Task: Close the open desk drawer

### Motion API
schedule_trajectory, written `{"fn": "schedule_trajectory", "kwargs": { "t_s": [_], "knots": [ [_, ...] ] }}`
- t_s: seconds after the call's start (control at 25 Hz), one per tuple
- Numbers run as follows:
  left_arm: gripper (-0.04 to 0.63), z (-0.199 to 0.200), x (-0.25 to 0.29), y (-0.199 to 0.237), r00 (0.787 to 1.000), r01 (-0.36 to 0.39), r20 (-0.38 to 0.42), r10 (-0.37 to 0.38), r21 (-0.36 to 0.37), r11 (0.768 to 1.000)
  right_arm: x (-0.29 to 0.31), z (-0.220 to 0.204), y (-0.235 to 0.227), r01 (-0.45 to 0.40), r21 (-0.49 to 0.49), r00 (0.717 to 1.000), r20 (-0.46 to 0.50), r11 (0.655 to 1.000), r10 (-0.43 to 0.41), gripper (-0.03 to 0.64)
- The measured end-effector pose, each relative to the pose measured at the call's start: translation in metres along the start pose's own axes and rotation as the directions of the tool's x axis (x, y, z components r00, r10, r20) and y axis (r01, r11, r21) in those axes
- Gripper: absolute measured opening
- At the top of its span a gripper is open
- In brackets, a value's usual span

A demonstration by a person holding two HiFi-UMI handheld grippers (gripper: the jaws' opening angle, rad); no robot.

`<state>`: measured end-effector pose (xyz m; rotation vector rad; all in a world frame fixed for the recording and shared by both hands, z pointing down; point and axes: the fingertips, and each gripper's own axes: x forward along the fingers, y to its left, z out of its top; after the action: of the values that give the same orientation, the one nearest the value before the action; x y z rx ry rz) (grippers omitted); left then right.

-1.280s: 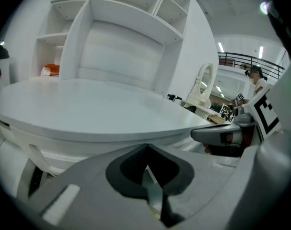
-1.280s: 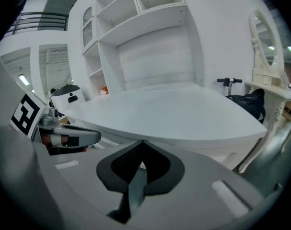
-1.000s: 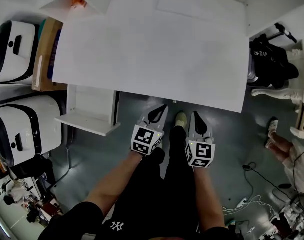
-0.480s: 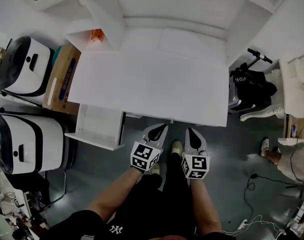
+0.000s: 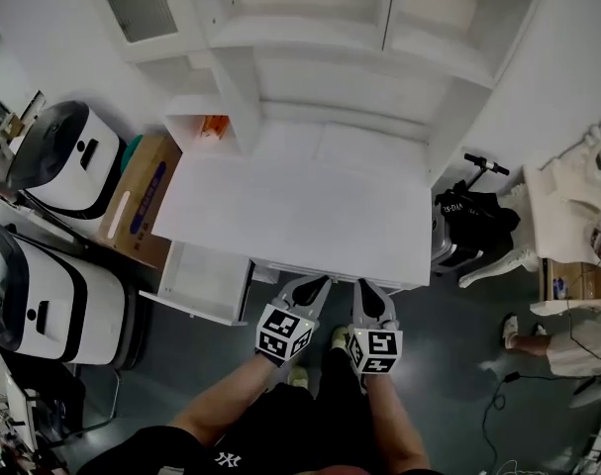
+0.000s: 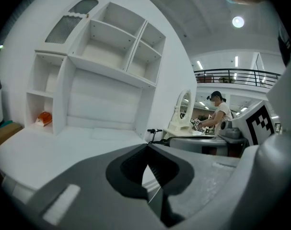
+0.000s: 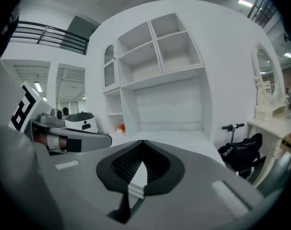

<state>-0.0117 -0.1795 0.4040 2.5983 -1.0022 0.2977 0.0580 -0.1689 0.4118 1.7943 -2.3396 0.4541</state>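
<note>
Approach step: left gripper [image 5: 314,285] and right gripper [image 5: 365,289] pinched closed, empty; the open drawer [image 5: 208,280] likely needs reaching, then pushing in.

Bright, even overhead light; strong fisheye edges, corners dark, foreground perhaps soft.

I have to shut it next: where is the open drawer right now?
In the head view, the open drawer juts from under the desk's front left corner, just left of the left gripper.

The drawer [image 5: 203,283] juts out below the desk [image 5: 300,206], at its left.
</note>
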Motion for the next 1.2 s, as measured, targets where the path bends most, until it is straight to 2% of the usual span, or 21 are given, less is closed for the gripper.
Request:
{"fn": "schedule_trajectory", "kwargs": {
  "t_s": [0.56,0.92,1.2],
  "knots": [
    [0.002,0.084,-0.045,-0.019,0.993,0.016,0.117,-0.016,0.007,1.0,-0.025,0.087,0.021,-0.035,-0.023,0.992,0.124,0.999,0.038,0.022],
    [0.002,0.118,-0.074,-0.029,0.985,0.02,0.174,-0.025,0.028,0.999,-0.048,0.126,0.042,-0.053,-0.026,0.979,0.193,0.998,0.057,0.021],
    [0.002,0.134,-0.092,-0.031,0.977,0.007,0.212,-0.012,0.024,1.0,-0.06,0.137,0.052,-0.054,-0.052,0.976,0.21,0.997,0.064,0.021]
  ]
}}
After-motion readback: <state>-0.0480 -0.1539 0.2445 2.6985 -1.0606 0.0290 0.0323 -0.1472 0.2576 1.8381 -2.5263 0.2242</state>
